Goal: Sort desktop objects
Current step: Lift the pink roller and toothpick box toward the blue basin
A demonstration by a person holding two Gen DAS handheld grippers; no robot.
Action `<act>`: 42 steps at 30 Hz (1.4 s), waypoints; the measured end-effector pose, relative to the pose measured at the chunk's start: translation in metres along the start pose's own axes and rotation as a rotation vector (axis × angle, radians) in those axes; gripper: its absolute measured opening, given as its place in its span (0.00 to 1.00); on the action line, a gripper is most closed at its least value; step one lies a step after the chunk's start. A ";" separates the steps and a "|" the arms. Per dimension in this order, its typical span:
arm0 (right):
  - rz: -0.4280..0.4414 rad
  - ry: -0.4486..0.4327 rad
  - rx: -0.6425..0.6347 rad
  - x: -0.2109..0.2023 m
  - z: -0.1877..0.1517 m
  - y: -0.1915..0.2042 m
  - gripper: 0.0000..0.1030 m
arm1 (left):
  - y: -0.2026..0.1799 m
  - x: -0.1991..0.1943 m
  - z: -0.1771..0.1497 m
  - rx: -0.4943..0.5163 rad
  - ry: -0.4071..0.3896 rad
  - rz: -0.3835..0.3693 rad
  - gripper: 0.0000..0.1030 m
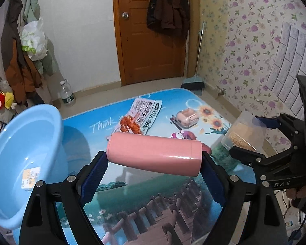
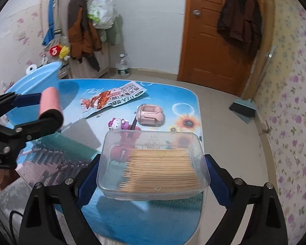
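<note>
Your left gripper [image 1: 155, 161] was clamped end to end on the pink cylinder [image 1: 154, 155], its long axis crosswise to the fingers, lifted off the table [image 1: 132, 194]. The blue basin [image 1: 24, 143] stood at the table's left edge, just beside that hand, so left was nearer. Your right gripper [image 2: 153, 163] was clamped on the clear toothpick box [image 2: 153, 163], held above the table's right edge, farther from the basin.

Blue basin [image 1: 20, 163] blocks the left; table [image 1: 153, 194] foreground lies open.
</note>
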State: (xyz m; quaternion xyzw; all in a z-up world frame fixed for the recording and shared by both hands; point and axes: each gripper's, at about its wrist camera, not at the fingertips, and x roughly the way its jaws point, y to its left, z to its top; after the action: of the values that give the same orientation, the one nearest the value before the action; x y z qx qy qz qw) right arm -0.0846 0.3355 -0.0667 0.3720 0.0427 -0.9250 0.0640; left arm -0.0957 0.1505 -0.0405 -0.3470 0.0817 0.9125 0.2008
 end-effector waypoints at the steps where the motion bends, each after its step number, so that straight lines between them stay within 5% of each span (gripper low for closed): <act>1: -0.009 -0.008 0.008 -0.005 0.000 0.002 0.92 | 0.001 -0.005 0.000 0.001 -0.010 0.004 0.86; 25: -0.143 -0.174 0.108 -0.108 0.044 0.112 0.92 | 0.084 -0.117 -0.023 -0.138 -0.138 0.166 0.86; 42: -0.070 -0.191 0.075 -0.122 0.078 0.202 0.92 | 0.145 -0.172 -0.040 -0.212 -0.193 0.272 0.86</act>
State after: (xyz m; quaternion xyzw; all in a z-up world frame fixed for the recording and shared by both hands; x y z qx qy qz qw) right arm -0.0207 0.1370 0.0676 0.2825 0.0149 -0.9589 0.0212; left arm -0.0161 -0.0459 0.0452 -0.2628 0.0116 0.9637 0.0451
